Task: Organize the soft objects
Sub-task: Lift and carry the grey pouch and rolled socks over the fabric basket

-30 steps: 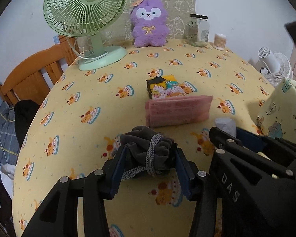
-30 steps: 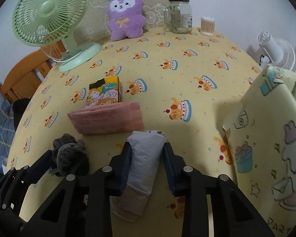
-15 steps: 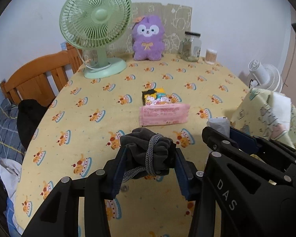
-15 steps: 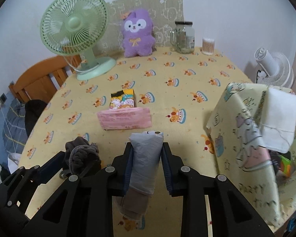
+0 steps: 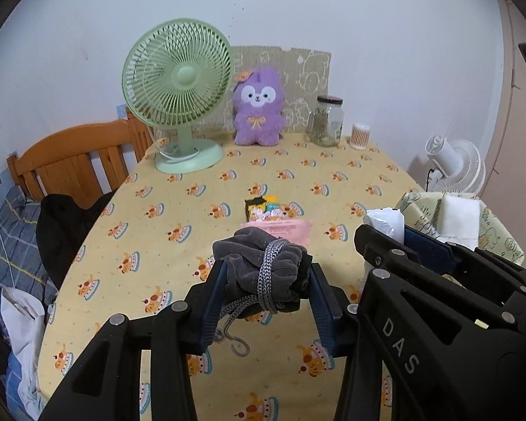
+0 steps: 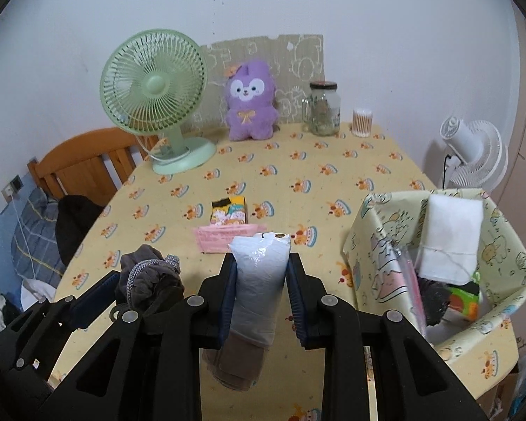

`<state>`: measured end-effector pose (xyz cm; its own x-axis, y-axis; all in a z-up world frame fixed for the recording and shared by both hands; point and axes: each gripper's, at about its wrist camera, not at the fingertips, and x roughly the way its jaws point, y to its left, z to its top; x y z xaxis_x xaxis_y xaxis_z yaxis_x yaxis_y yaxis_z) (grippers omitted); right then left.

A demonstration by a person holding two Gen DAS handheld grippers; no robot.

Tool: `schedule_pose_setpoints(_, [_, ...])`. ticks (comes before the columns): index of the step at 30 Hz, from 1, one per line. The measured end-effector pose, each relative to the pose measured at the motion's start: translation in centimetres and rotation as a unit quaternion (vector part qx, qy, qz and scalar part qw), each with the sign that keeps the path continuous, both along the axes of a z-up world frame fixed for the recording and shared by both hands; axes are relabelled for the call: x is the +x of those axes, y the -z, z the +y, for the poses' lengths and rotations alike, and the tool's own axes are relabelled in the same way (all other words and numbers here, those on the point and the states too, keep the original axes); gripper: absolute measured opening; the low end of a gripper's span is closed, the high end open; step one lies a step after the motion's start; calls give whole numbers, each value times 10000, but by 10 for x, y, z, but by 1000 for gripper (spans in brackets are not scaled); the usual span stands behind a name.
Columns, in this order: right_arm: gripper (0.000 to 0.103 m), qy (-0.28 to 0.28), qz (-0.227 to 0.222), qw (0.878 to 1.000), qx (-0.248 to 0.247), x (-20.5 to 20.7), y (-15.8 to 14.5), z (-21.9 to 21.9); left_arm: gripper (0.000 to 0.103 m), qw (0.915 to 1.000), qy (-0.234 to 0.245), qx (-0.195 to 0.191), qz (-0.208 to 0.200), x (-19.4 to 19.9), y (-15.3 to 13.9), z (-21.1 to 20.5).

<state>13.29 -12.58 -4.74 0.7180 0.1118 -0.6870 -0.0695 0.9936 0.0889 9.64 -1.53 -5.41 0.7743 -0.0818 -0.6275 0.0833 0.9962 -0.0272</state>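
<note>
Both grippers stand higher and further back from the bench point(image 6: 333, 161) than a second ago, each carrying its load clear of the cloth. Left gripper point(image 5: 266, 280) is closed on one dark grey bundle point(image 5: 263, 266) bound with a knitted cord; right gripper point(image 6: 261, 277) is closed on one pale grey roll point(image 6: 257, 280) in clear wrap, its long axis running along the fingers, brown end hanging below the jaws. One fabric bin point(image 6: 375, 231) stands at the bench's right edge, to the right of and below the right gripper; this relation governs the next move. Judged nearer: the right gripper, since the left sits beyond it on the far side from the bin. Bin contents counted: one white folded cloth point(image 6: 452, 235), plus dark and green items too hidden to count. Remaining on the bench: one pink packet point(image 6: 221, 236), one yellow cartoon packet point(image 6: 229, 210) just behind it, one purple plush point(image 6: 250, 101), one green fan point(image 6: 154, 87), one glass jar point(image 6: 324, 108), one swab tub point(image 6: 362, 122).
</note>
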Motion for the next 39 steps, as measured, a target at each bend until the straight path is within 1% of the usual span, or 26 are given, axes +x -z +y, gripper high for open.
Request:
schedule_pose_setpoints(13, [31, -17, -367, 9993, 42, -13, -34, -8, 47, 9993, 23, 11, -363, -13, -31, -10])
schedule_pose_setpoints(18, [31, -1, -512, 9987, 60, -15, -43, -15, 47, 9989, 41, -77, -463, -14, -36, -16])
schedule_pose_setpoints(31, [31, 179, -575, 9982, -11, -17, -48, -45, 47, 9982, 269, -4, -542, -12, -39, -47])
schedule_pose_setpoints(39, [31, 273, -586, 9979, -34, -17, -50, -66, 47, 9977, 401, -44, -554, -10, -41, -67])
